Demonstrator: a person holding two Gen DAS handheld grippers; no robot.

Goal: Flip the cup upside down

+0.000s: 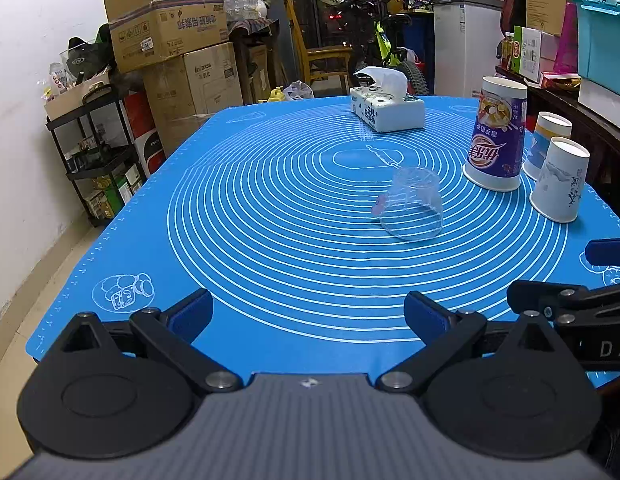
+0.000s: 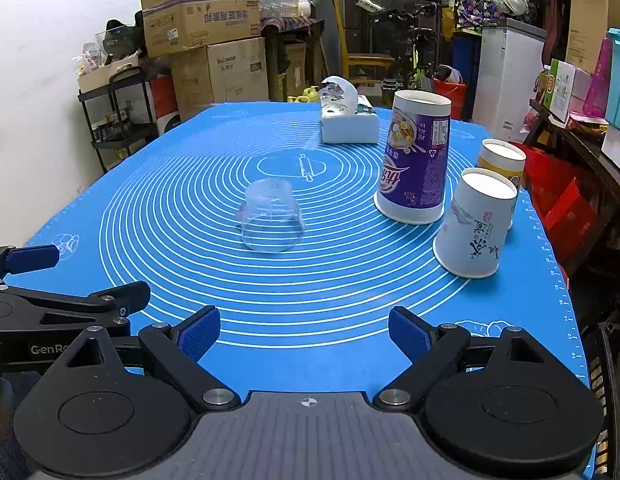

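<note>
From where I sit, the clear cup point(image 1: 412, 208) stands mouth-down on the blue mat point(image 1: 269, 208), near the middle of its ring pattern, wide rim flat on the mat and narrow base on top, with a small pinkish tag on the side facing the left wall. Taking that cup as my landmark: the tall purple cup point(image 1: 497, 138) stands beyond it and to its right, apart from it; 2 white paper cups point(image 2: 476, 222) sit further right of it, near the mat's edge, one behind the other; the tissue box point(image 1: 388, 110) lies well beyond it toward the far end of the desk. All 4 cups look inverted, so I judge the flip itself done, with nothing left but to pull back, unless another cup is meant that I cannot see. My left tongs point(image 1: 307, 314) hang on the near side of the clear cup, well apart from it, blue pads spread wide and holding nothing. My right tongs point(image 2: 303, 332) are likewise on its near side, pads spread, empty. Each tool shows at the edge of the other's view, side by side, neither touching any cup.
</note>
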